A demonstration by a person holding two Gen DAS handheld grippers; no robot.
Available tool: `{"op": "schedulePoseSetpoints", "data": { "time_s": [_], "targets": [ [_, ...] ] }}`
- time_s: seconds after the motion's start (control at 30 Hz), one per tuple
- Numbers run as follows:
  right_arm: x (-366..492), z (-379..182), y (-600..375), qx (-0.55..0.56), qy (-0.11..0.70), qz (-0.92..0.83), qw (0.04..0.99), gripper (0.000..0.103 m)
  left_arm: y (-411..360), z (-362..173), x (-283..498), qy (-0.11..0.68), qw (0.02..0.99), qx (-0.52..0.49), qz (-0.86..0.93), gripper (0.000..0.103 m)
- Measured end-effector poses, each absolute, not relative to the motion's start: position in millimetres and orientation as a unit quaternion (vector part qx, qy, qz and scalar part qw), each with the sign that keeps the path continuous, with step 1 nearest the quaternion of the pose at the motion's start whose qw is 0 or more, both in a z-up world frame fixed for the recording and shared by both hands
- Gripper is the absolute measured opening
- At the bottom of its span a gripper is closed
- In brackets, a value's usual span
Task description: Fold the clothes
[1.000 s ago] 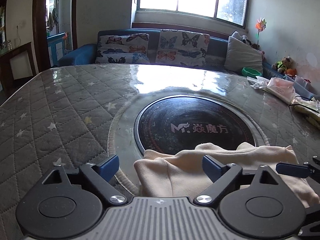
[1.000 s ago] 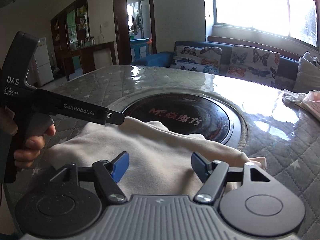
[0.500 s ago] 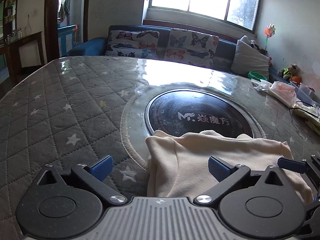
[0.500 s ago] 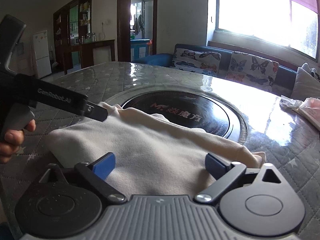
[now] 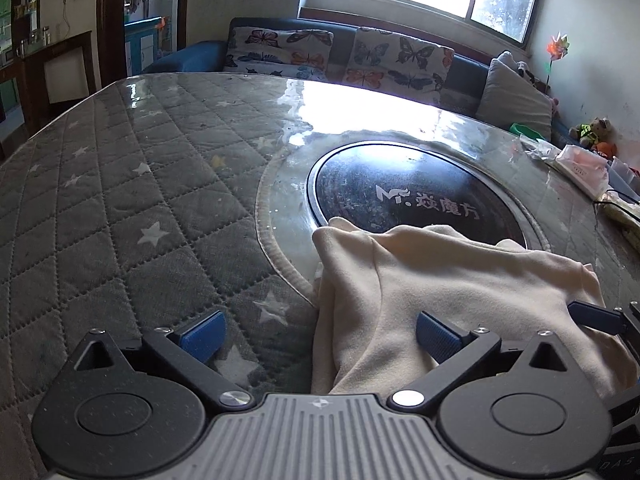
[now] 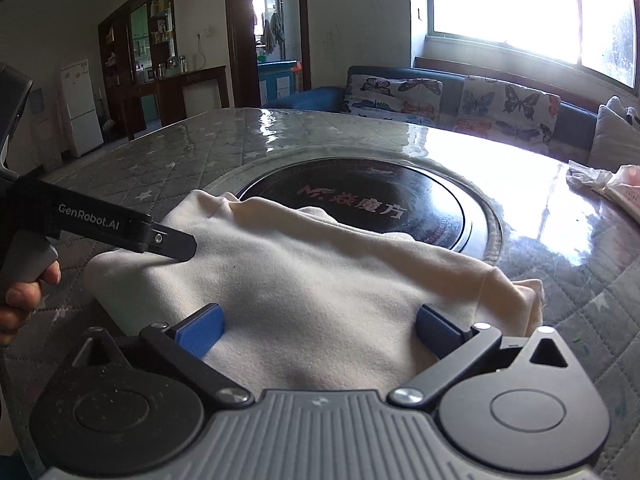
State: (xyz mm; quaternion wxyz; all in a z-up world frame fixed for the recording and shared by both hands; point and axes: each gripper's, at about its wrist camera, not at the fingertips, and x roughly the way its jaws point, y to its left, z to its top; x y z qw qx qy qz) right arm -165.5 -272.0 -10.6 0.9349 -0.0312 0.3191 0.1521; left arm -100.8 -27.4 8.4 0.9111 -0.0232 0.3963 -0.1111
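A folded cream garment [image 6: 320, 280] lies on the near part of the quilted table [image 5: 120, 200], its far edge overlapping the round black hotplate [image 5: 420, 192]. The left gripper [image 5: 318, 336] stands wide open, holding nothing, one blue pad over the table cover, the other over the garment's left edge. The right gripper [image 6: 318, 330] is likewise spread wide and empty above the cloth. A butterfly-print sofa [image 6: 460, 96] stands beyond the table.

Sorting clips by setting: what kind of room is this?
Most likely a home living-dining room: a sofa with butterfly cushions under the window, a quilted dining table with a built-in hotplate, and a fridge beyond.
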Motion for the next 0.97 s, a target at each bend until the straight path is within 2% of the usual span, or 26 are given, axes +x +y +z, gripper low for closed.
{"op": "schedulePoseSetpoints", "data": {
  "time_s": [0.97],
  "targets": [
    [-166.4,-10.7,-269.8,-0.030,0.321,0.149,0.935,0.103,-28.7,8.4,-98.5,0.400,0.909,-0.021,-0.110,0.103]
  ]
}}
